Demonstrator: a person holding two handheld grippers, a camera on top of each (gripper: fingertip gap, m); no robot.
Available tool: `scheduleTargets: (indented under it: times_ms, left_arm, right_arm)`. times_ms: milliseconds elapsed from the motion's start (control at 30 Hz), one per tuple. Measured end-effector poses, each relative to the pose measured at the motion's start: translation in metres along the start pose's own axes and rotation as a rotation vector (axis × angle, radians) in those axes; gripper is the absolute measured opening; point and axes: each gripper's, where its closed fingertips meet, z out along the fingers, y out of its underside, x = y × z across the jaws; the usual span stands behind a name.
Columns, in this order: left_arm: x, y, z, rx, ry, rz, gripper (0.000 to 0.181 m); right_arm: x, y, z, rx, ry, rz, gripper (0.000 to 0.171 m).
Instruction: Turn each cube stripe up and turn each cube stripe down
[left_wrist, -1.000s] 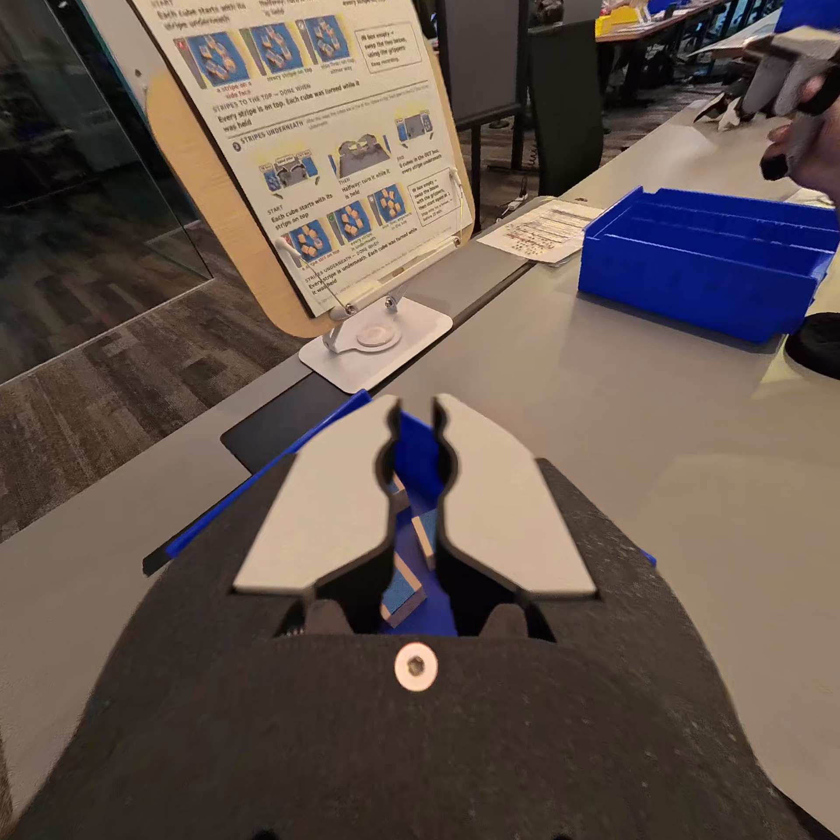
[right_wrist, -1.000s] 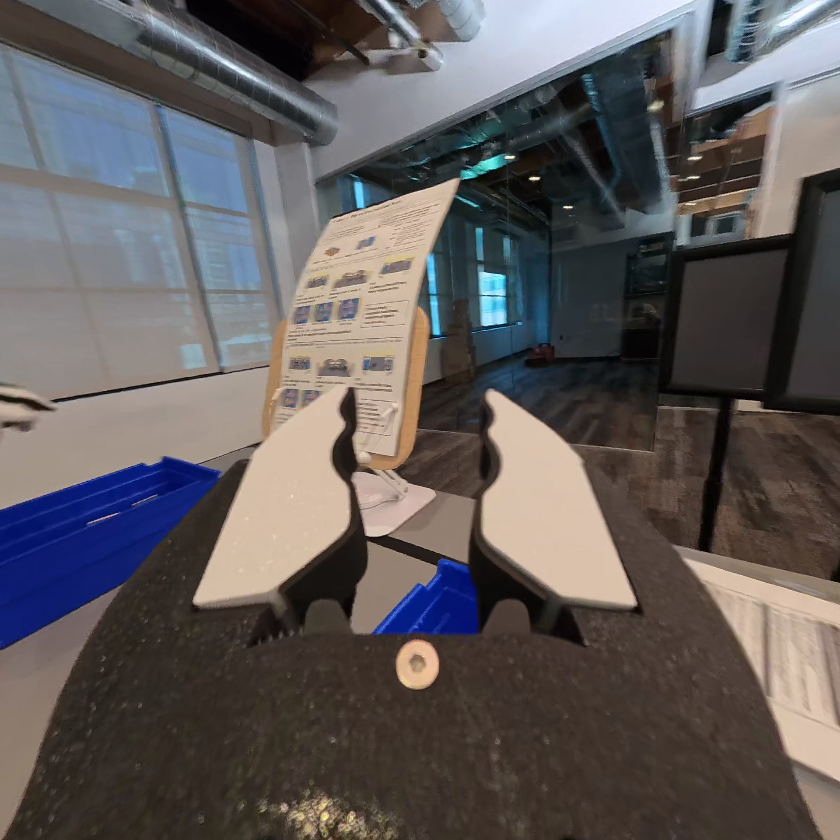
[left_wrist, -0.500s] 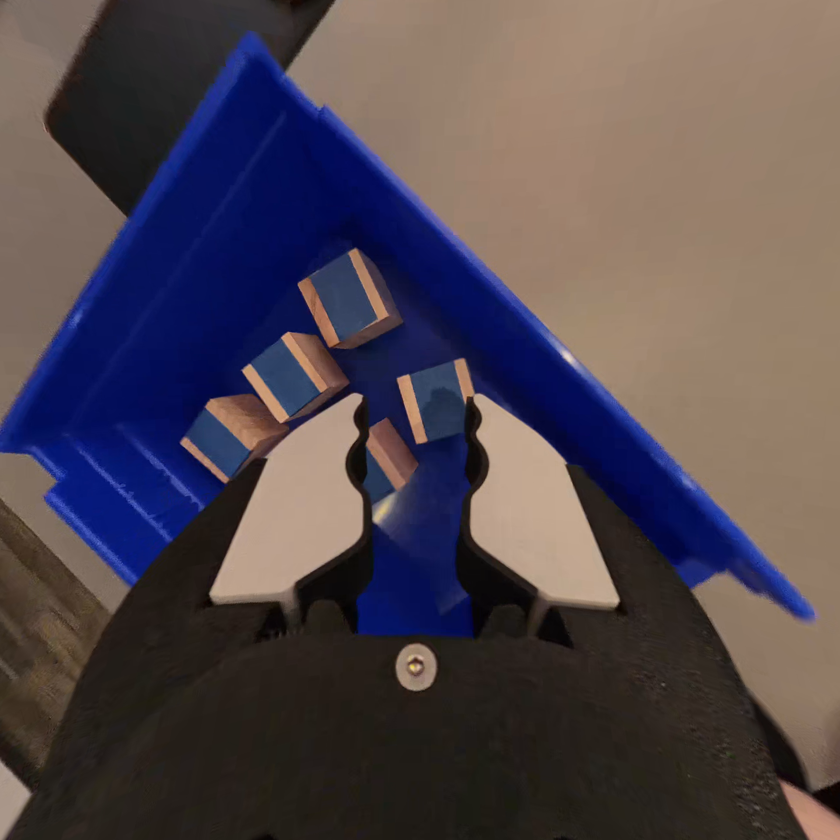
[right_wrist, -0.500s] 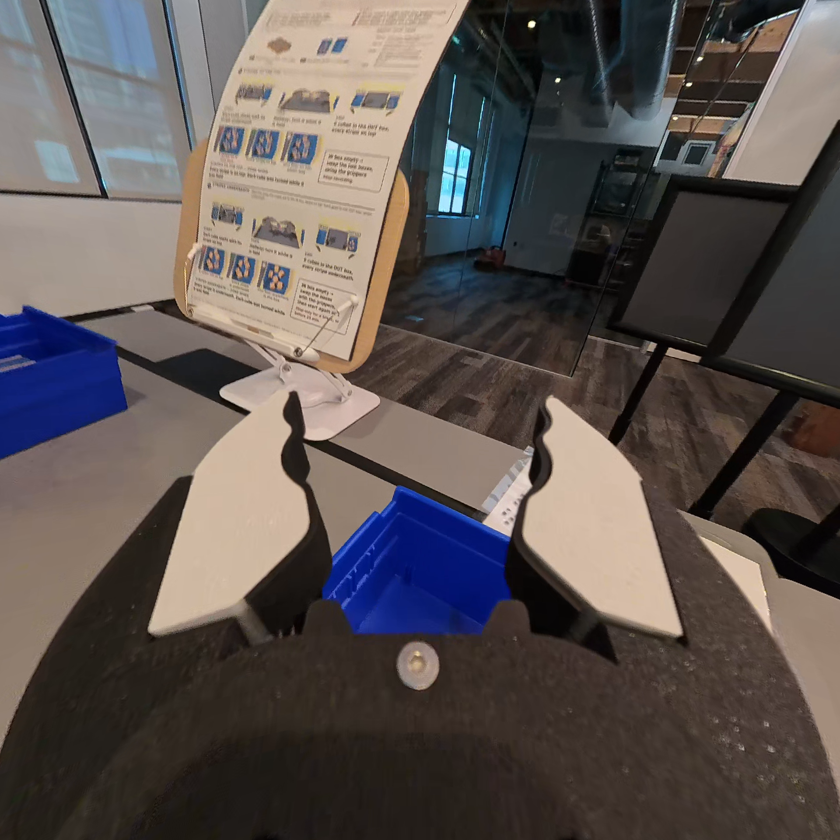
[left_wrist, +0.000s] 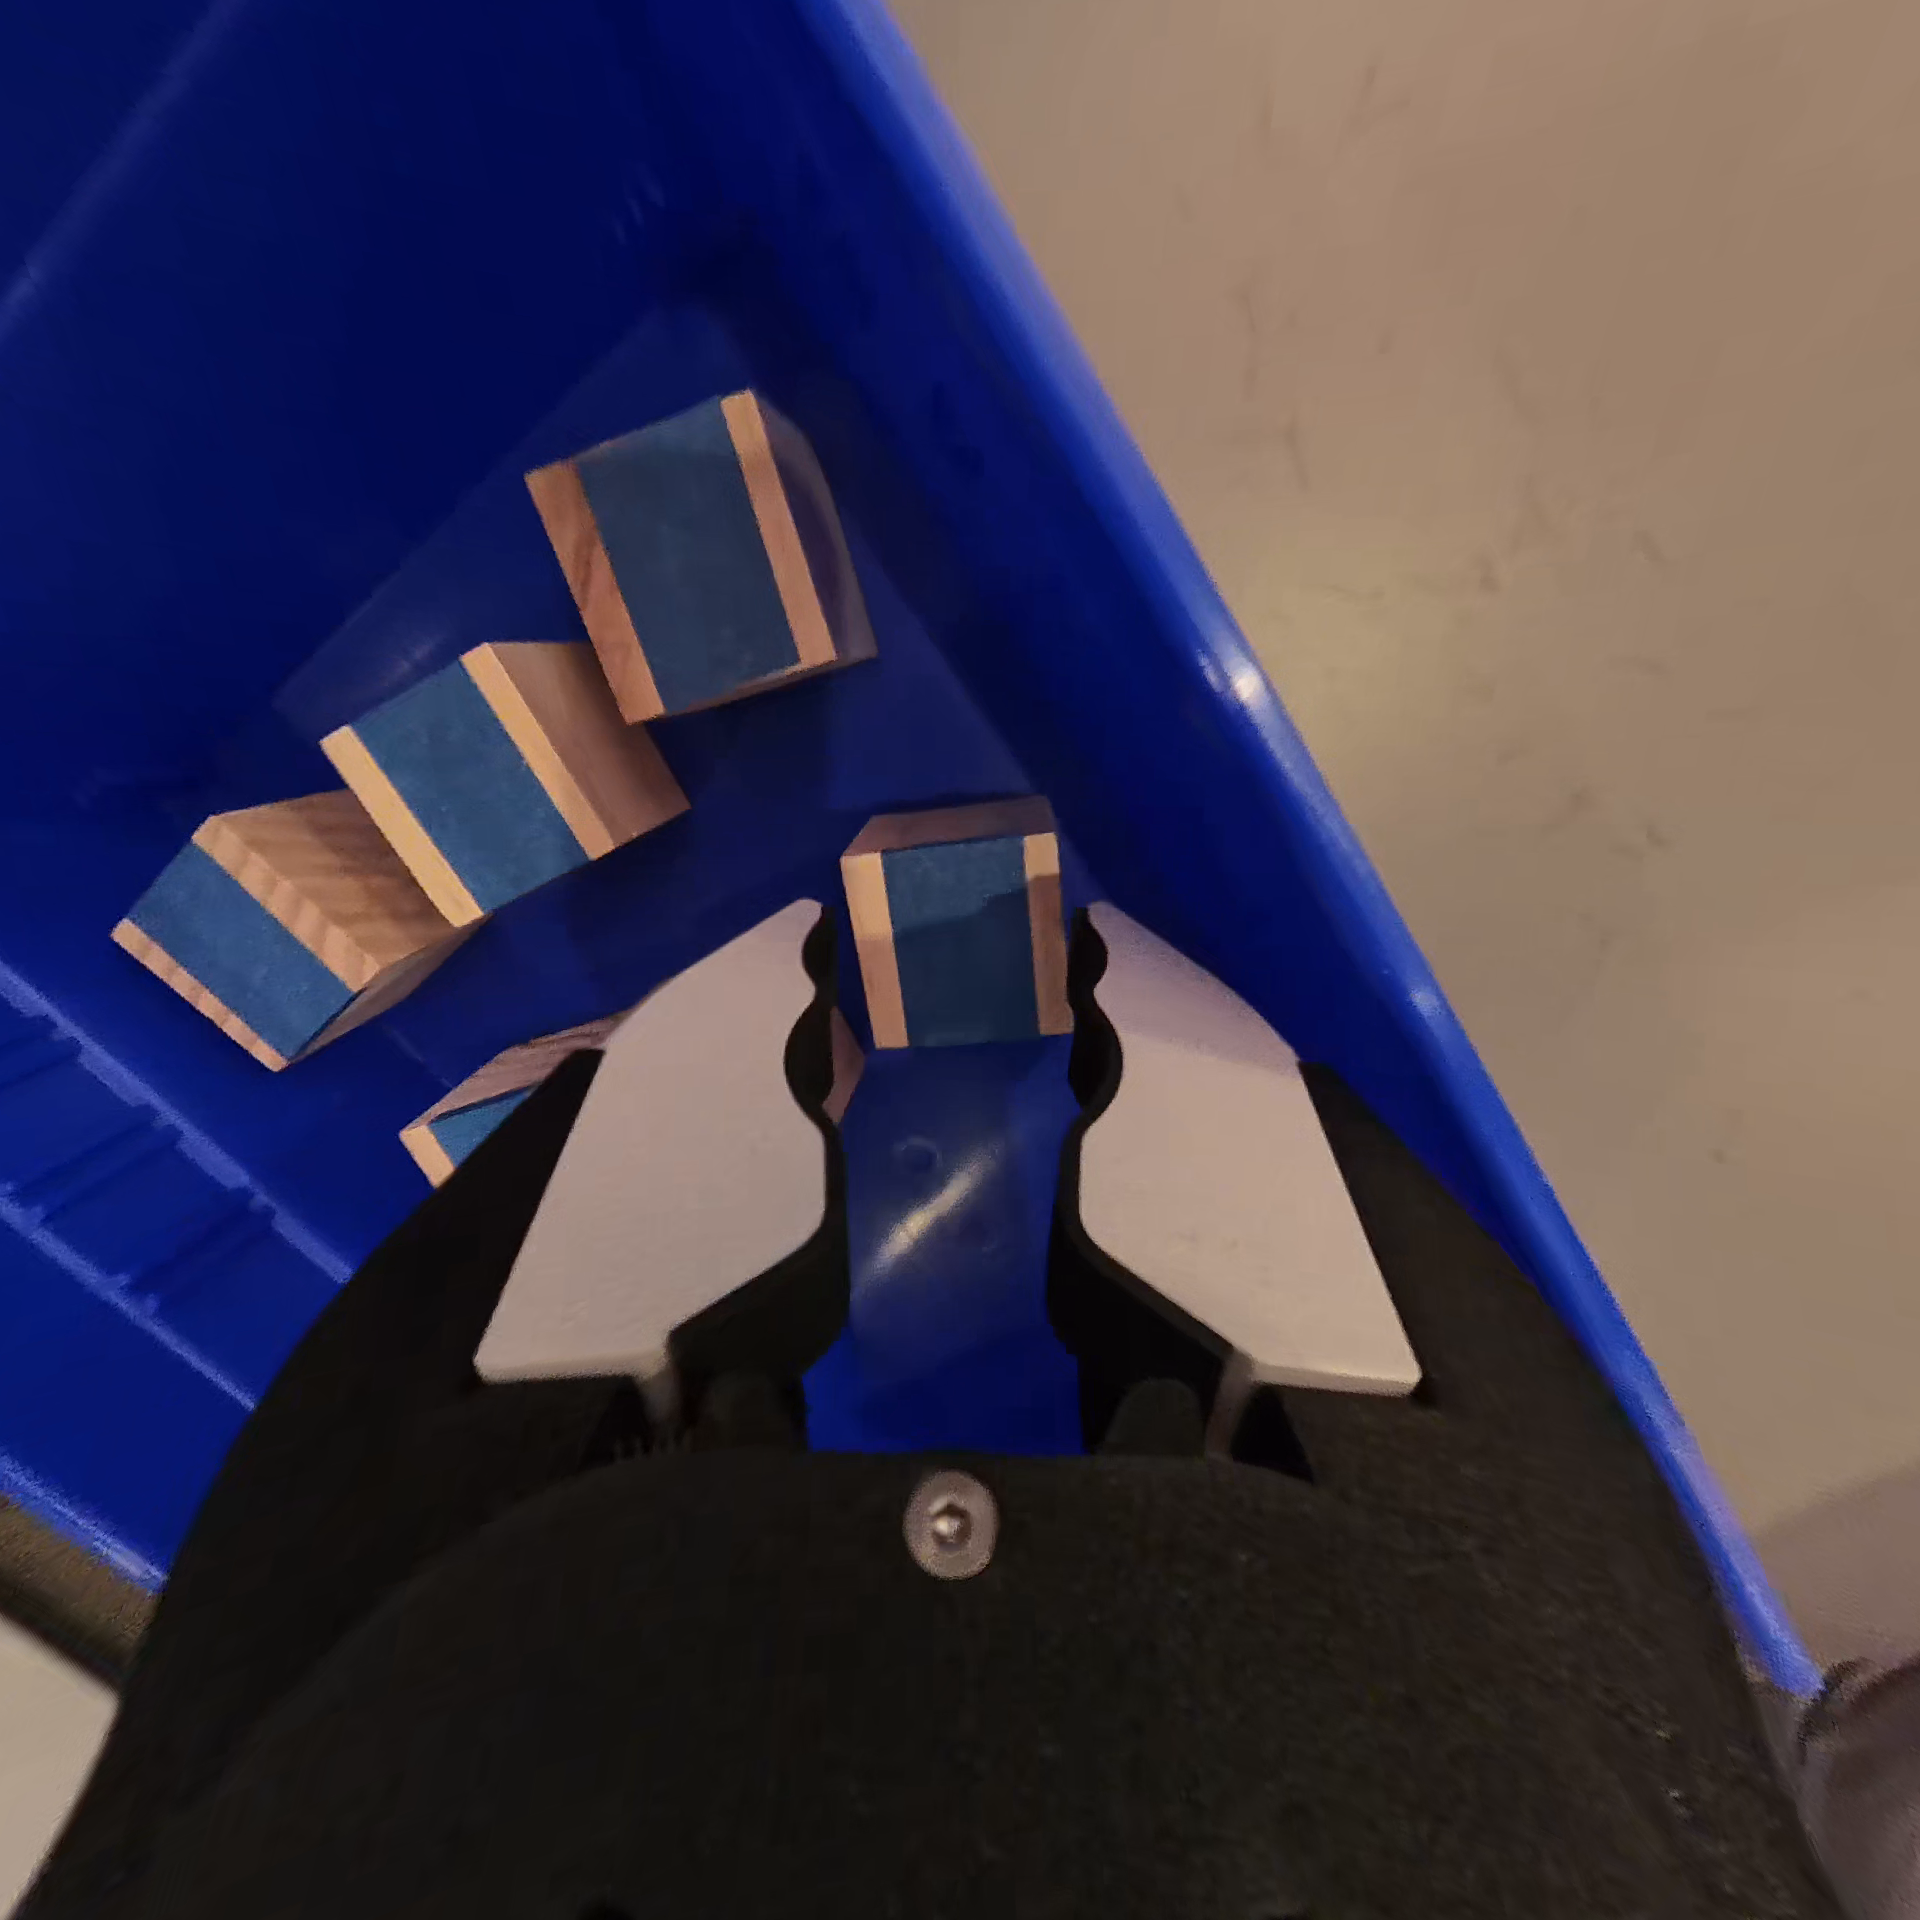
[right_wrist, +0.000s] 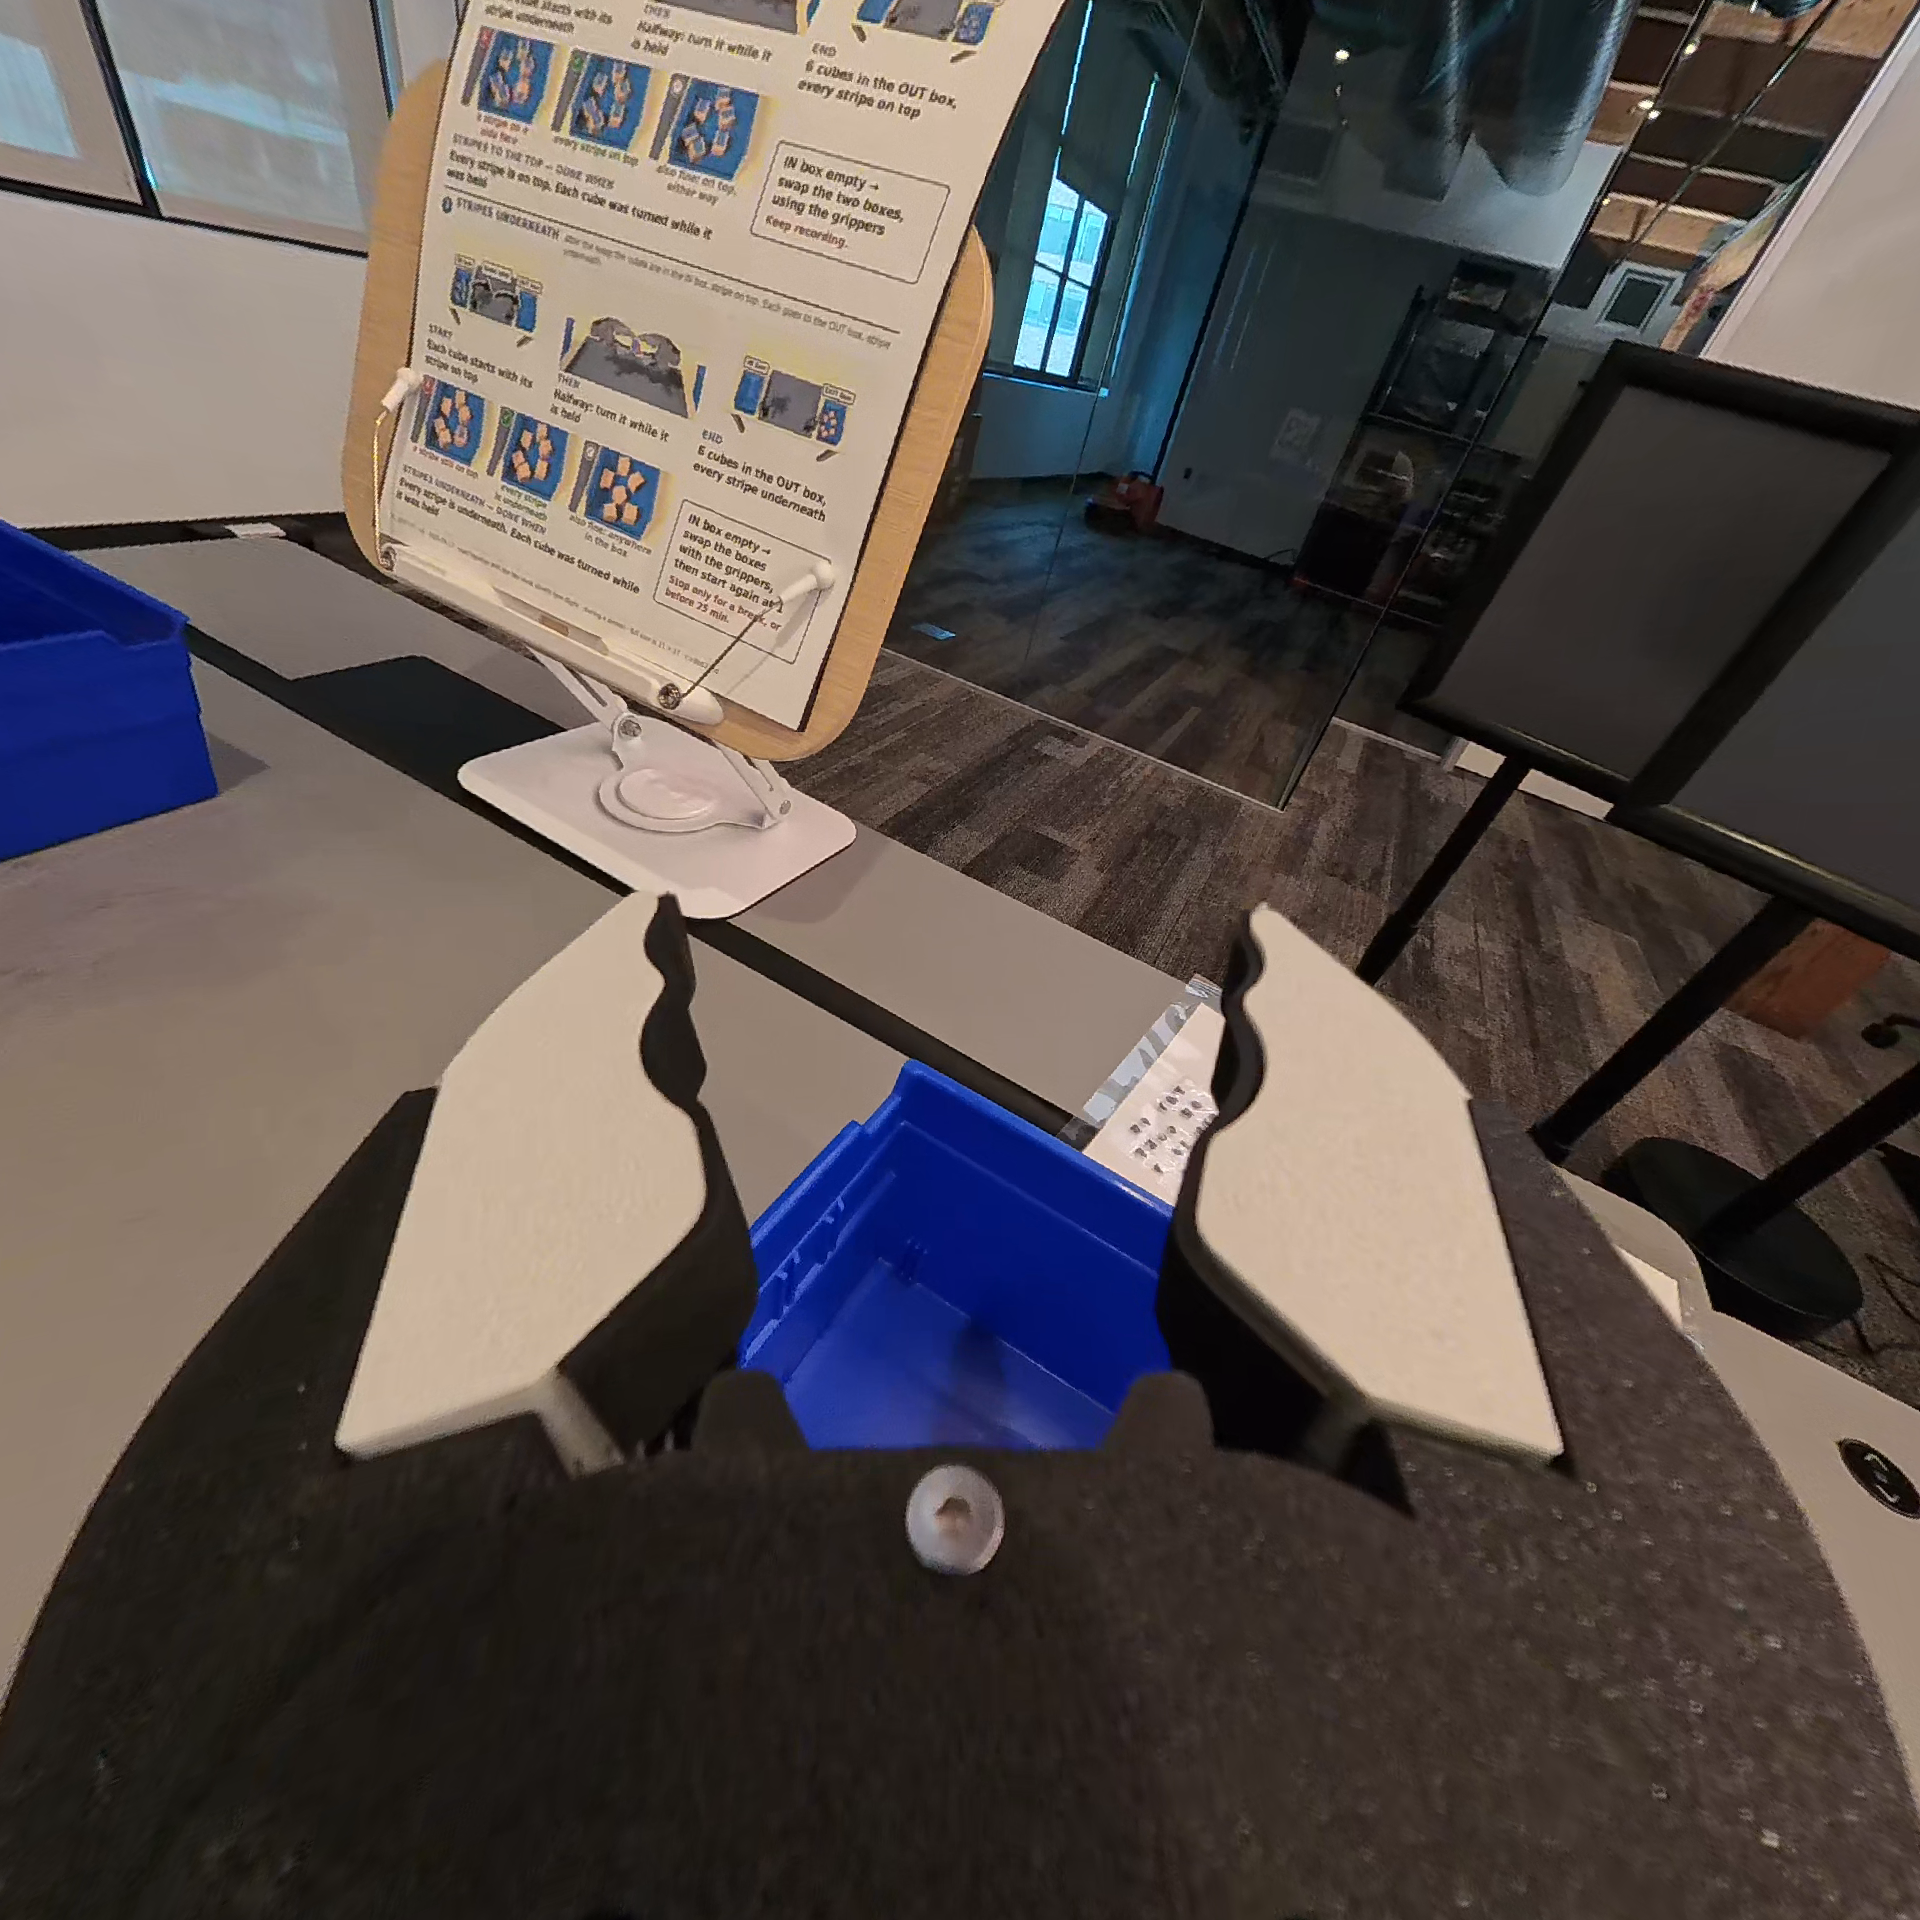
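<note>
Straddling the target already: left tool (left_wrist: 951, 920) is down inside the blue bin (left_wrist: 1143, 582), jaws parted with a cube (left_wrist: 956, 940) sitting between the tips at 12 o'clock. Left pad looks just clear of the cube's left face, right pad just beside or touching the right face; motion blur makes contact hard to call, so I'd treat it as not yet gripped.

Key relation: cube's blue stripe faces the camera and runs along the 12–6 line, so the pads sit on the two plain wood side faces. Judgement: closing here gives a clean squeeze across the stripe, and the flip would be a roll about the jaw-to-jaw axis.

Clearance is tight on the right. Bin wall rises directly at 3 o'clock of the right finger (left_wrist: 1195, 1143), cube nearly in the corner. Risk: the finger scrapes the wall on closing.

Other cubes, outward from the tool:
- partly hidden cube (left_wrist: 478, 1112) under the left finger at 8 o'clock
- second cube (left_wrist: 468, 800) at 10 o'clock
- third cube (left_wrist: 249, 925) at 9 o'clock, touching the second
- fourth cube (left_wrist: 696, 561) at 11 o'clock

Right tool (right_wrist: 951, 961) is idle, jaws wide apart and empty, hovering over a second blue bin (right_wrist: 935, 1236) at its 6 o'clock; no cube visible there. Instruction sheet stand (right_wrist: 665, 810) at 11 on the tabletop (right_wrist: 260, 987). Left is the working hand.
</note>
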Motion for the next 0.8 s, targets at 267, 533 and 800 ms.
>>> scheduleTargets:
  times_ms: [267,533,800]
  left_arm:
    - [0.0,0.006,0.015,-0.076,-0.029,0.015,0.045]
    - [-0.001,-0.001,-0.009,0.012,0.037,-0.006,0.044]
    - [0.034,-0.027,-0.145,0.616,0.363,0.033,0.044]
  right_arm:
    - [-0.005,0.006,0.005,-0.036,-0.005,-0.02,0.096]
    - [-0.016,0.007,0.012,-0.056,-0.025,-0.058,0.094]
    - [-0.104,-0.03,0.028,0.086,-0.266,-0.132,0.091]
